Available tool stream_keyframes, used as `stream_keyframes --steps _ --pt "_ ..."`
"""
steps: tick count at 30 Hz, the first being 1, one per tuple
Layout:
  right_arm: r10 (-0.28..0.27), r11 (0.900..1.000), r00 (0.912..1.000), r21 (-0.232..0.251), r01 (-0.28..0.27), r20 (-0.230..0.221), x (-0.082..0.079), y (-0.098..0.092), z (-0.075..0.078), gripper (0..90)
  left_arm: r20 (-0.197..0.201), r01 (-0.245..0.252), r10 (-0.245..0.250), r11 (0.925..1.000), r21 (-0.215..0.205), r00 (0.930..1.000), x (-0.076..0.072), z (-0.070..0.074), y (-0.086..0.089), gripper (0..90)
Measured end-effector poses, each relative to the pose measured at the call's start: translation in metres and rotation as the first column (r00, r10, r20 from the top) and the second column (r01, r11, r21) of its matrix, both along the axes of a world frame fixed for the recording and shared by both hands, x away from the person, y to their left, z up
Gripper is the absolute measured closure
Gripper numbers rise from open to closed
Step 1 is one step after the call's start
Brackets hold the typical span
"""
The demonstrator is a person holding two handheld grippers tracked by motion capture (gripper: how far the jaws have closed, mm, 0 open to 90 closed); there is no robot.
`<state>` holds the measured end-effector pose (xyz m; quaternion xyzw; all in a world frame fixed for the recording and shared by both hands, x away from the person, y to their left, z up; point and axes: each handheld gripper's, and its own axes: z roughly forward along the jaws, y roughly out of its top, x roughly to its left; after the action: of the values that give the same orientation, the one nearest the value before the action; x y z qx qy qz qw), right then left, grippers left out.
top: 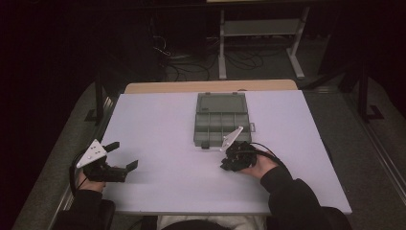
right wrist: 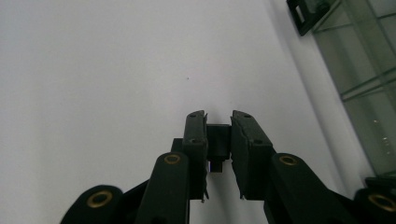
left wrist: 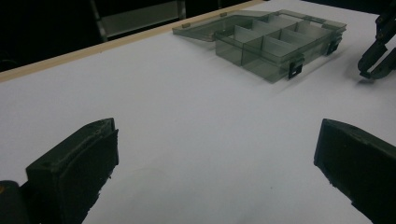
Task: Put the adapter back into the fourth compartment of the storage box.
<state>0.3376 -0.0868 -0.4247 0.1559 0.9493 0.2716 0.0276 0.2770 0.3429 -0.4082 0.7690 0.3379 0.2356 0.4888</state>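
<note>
Right gripper (right wrist: pixel 218 122) jaws around small black part (right wrist: pixel 218 142)

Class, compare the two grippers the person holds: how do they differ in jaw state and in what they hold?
The left gripper has its jaws spread wide with bare table between them; the right gripper has its jaws closed on a small black part. The left sits far from the compartment box, the right just beside it. Both have black jaws.

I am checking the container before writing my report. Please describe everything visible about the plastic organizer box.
The organizer box is smoky translucent plastic, rectangular, split by thin dividers into compartments that look empty. Its lid lies fully open, flat behind it. Dark latches sit on the near edge. It rests on the white table; nothing else touches it.
</note>
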Motion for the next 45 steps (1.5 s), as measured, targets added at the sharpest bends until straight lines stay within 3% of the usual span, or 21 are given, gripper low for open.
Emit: stream_keyframes --steps 19,22,45 --pt "-0.032 0.998 0.9986 0.062 0.03 0.041 0.003 -0.01 0.022 74.6 -0.003 -0.003 0.003 1.0 -0.002 1.0 0.0 0.0 0.0 0.0" --pt "-0.045 0.995 0.9976 0.091 0.04 0.052 0.006 -0.014 0.034 74.6 -0.003 -0.003 0.003 1.0 -0.002 1.0 0.0 0.0 0.001 0.0" --pt "-0.089 0.991 0.9924 0.109 0.08 0.085 0.027 -0.024 0.062 74.6 -0.005 -0.002 0.002 1.0 -0.003 1.0 0.0 -0.001 0.0 0.0"
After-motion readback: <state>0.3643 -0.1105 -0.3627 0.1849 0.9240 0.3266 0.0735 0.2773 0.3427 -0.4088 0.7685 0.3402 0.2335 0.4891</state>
